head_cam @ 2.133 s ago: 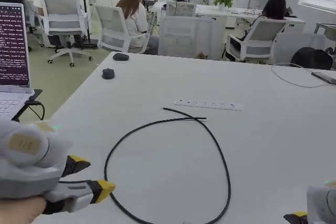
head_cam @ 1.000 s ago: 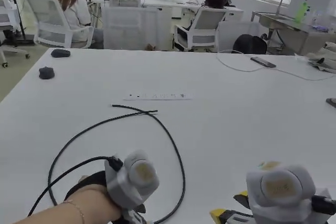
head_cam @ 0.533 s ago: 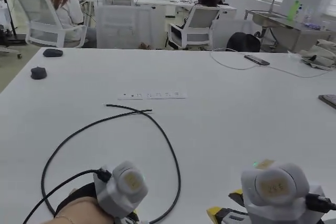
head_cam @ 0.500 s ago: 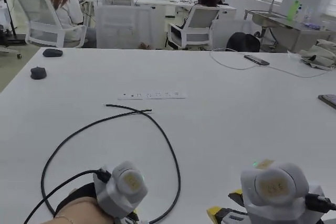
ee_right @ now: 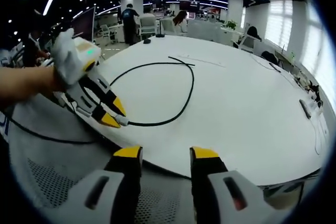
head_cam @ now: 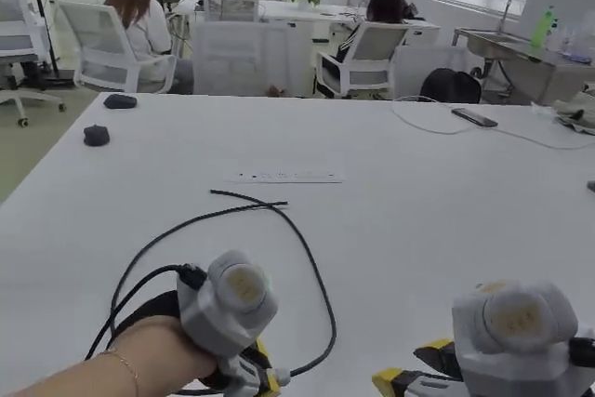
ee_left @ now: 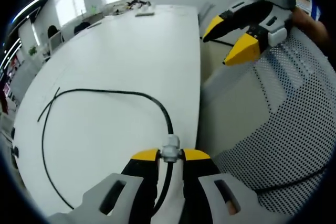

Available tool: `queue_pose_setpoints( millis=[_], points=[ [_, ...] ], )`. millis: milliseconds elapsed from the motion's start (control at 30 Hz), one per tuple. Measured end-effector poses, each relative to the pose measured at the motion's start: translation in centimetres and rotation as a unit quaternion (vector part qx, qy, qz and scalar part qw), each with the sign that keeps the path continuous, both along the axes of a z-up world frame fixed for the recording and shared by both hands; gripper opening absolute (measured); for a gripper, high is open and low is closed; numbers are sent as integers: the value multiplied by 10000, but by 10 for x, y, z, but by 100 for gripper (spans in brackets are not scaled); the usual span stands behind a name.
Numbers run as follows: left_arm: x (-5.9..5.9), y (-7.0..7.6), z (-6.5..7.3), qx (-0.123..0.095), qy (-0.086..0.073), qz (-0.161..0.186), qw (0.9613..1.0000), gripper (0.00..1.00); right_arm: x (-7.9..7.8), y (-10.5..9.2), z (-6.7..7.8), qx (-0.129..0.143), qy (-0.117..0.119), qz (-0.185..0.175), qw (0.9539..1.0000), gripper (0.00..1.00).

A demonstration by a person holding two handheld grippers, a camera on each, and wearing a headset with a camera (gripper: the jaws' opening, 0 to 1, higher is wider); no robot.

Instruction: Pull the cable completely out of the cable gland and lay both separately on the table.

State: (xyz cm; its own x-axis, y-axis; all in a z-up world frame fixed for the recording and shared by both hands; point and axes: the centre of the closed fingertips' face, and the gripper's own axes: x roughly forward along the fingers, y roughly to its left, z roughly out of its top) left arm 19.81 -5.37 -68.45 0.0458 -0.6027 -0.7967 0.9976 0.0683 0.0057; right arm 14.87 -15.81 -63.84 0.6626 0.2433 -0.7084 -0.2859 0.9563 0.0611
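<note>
What has changed is the grip of the left tool (ee_left: 169, 159). A couple of seconds ago we had it off to the left of the cable with its jaws apart and nothing in them. Now they are drawn narrow around the cable gland (ee_left: 169, 147), the small pale fitting at the near end of the cable (ee_left: 105, 92).

In the left gripper view the gland sits right between the yellow tips. A black length runs back from it between the jaws, so we judge the cable is still threaded through. Whether the pads bear on the gland alone or pinch the cable with it, we cannot quite tell from this angle.

The gland end is at the near edge of the table (head_cam: 437, 202). The rest of the cable lies on it in a wide loop, much as it lay before, with the far end crossing over the loop.

The right tool (ee_right: 166, 153) is wide open and empty. It hangs beyond the table's near edge, near the left tool but apart from it.

For the task, we take it that the gland is now secured but nothing has been pulled yet. The next move, we think, falls to the right tool: close on the cable just beyond the gland and draw it away until the short tail slips free.
</note>
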Motion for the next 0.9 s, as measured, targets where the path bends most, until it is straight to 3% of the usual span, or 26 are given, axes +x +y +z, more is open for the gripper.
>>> queue_pose_setpoints(
  millis=[67,133,167,200,233,267,367,400,467,500,567,600,633,700,800,900],
  points=[
    [-2,4,13,-129,-136,9,9998,17,-6,5,0,-142,260,446,9986,38],
    [-4,10,23,-164,-267,41,9995,17,-7,9,3,-391,371,941,9941,34],
    [-5,12,25,-164,-280,42,9995,16,-4,14,8,-366,348,1107,9926,34],
    [-8,17,30,-148,-268,31,9995,16,-3,21,12,-223,359,1255,9912,33],
    [-11,22,33,-116,-238,24,9996,16,-4,34,18,91,478,1508,9874,34],
    [-12,27,38,-130,-292,52,9995,16,-4,42,21,288,502,1654,9845,33],
    [-13,36,53,-257,-492,135,9984,16,0,58,25,202,540,2293,9716,30],
    [-14,38,61,-332,-592,146,9976,16,0,68,26,170,575,2600,9637,30],
    [-15,39,69,-447,-765,153,9960,16,8,85,29,161,396,3018,9524,30],
    [-17,42,72,-443,-902,66,9949,16,10,92,30,237,373,3113,9493,30],
    [-20,45,73,-433,-1102,8,9930,16,15,112,34,564,251,3377,9392,30],
    [-21,46,71,-414,-1116,19,9929,16,17,118,34,650,215,3457,9358,30],
    [-20,47,67,-362,-1244,-41,9916,16,20,127,33,706,129,3655,9281,30],
    [-20,49,60,-252,-1367,-116,9902,16,20,137,26,703,119,3902,9180,28],
    [-21,49,50,-67,-1678,-330,9853,16,21,146,6,470,268,4175,9071,29],
    [-25,48,44,-11,-1793,-399,9830,16,21,155,-4,446,294,4280,9022,29]
  ],
)
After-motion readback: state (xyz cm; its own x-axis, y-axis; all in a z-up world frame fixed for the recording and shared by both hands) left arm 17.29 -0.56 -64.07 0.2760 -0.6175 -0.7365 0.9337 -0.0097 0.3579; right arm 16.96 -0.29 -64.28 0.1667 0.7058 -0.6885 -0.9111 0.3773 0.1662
